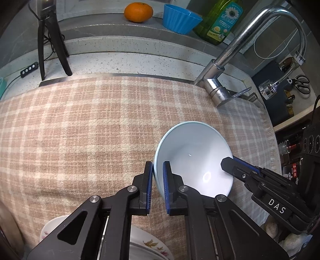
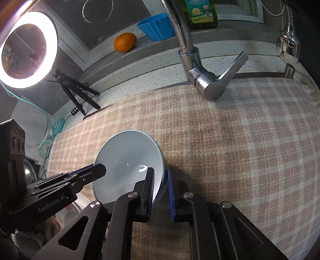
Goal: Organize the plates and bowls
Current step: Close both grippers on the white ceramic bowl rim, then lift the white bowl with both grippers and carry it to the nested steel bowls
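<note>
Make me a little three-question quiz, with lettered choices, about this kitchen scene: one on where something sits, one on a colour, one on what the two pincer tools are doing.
1. Where is the round orange fruit?
A. On the ledge behind the checked cloth
B. Inside the bowl
C. On the flowered plate

2. What colour is the ribbed cup beside the fruit?
A. Red
B. Blue
C. Yellow

3. How do the pincers hold the pale blue ceramic bowl?
A. Both open, clear of it
B. Only one grips it
C. Each is clamped on its rim, at opposite sides

Answers: 1 A, the round orange fruit rests on the ledge. 2 B, the ribbed cup is blue. 3 C, the left gripper and right gripper both pinch the pale blue ceramic bowl.
</note>
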